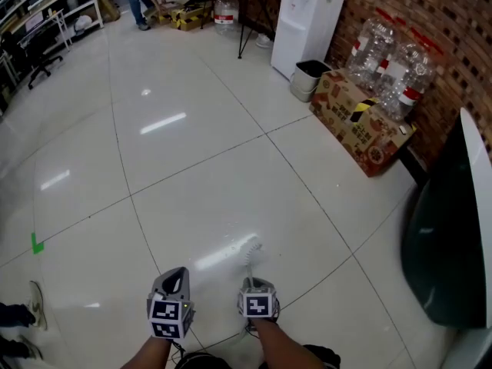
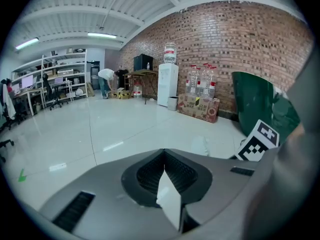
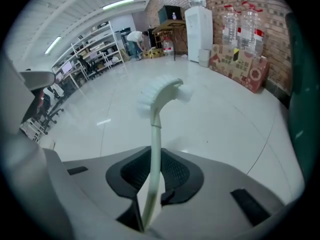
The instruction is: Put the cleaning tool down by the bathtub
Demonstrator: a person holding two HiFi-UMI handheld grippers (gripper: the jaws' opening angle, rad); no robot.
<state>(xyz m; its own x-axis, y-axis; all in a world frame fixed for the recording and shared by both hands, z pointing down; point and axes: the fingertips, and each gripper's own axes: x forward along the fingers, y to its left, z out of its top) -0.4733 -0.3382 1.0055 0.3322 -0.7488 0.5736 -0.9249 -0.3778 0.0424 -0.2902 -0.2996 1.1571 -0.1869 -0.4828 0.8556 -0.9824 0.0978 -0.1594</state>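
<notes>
Brush (image 3: 159, 95) in right tool (image 3: 152, 181) (by handle)

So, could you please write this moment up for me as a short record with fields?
right gripper: shut on the brush handle
brush: white, bristle head pointing forward, away from the person
left gripper: shut, nothing between its jaws
bathtub: dark green, to the person's right, apart from the brush
floor: glossy white tiles
task state: brush in the grip, not yet put down

Left claw (image 1: 176, 275) closed, right claw (image 1: 254, 283) clamped.
</notes>
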